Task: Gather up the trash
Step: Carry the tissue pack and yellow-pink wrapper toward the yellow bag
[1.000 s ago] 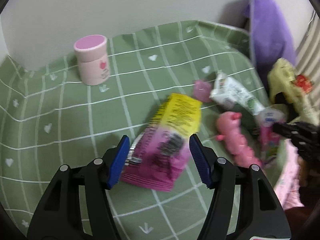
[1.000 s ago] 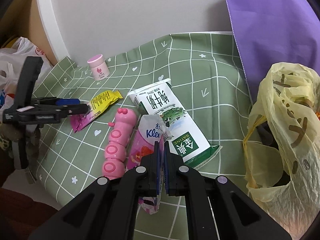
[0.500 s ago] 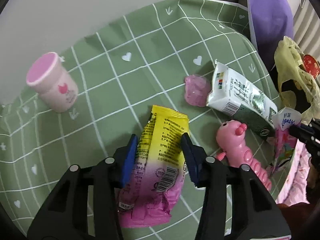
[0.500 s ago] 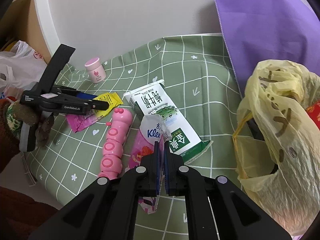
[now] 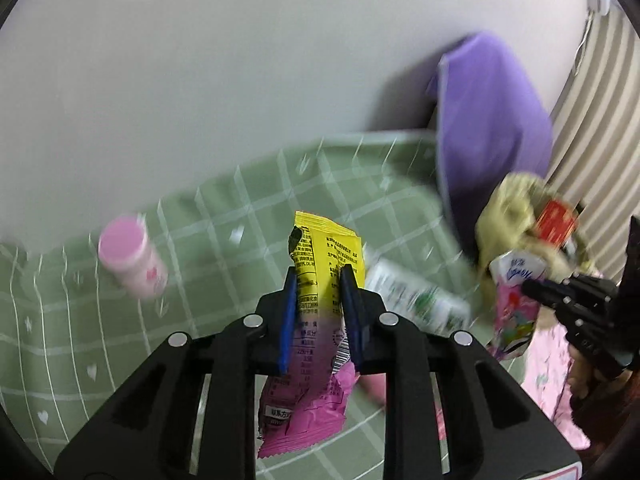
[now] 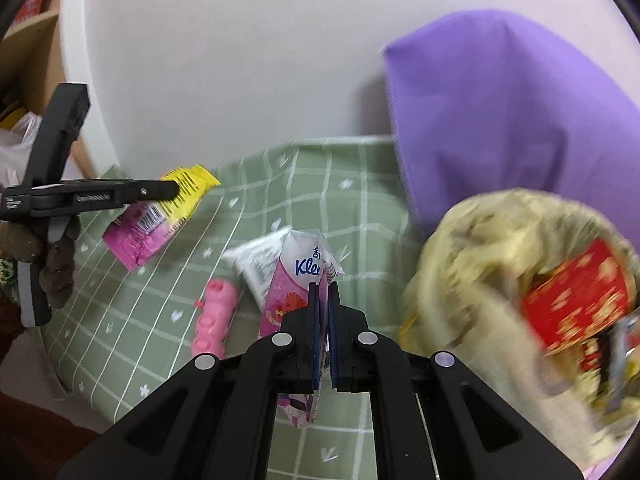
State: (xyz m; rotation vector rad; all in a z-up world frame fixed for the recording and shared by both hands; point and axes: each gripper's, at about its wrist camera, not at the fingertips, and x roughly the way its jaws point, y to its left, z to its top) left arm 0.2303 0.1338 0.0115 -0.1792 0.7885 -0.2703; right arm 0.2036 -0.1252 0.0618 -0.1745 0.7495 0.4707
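Observation:
My left gripper (image 5: pixel 319 280) has the yellow-and-pink snack wrapper (image 5: pixel 320 248) between its blue pads. Its jaws are closing on the wrapper, which hangs clear of the green checked cloth (image 5: pixel 224 208). From the right wrist view the same wrapper (image 6: pixel 148 224) hangs in the air from the left gripper (image 6: pixel 174 190). My right gripper (image 6: pixel 324 288) is shut on a pink tissue pack (image 6: pixel 294 280), raised above the cloth. An open yellow trash bag (image 6: pixel 492 248) with a red packet (image 6: pixel 576 296) inside sits to the right.
A white milk carton (image 6: pixel 256 264) and a pink caterpillar toy (image 6: pixel 212 316) lie on the cloth. At the far left stands a pink jar (image 5: pixel 132 264). A purple cloth (image 6: pixel 500 120) hangs behind the bag. The wall is close behind.
The left jaws narrowed onto the snack wrapper and lifted it off the cloth. The right gripper rose with the tissue pack, and the trash bag now looms closer.

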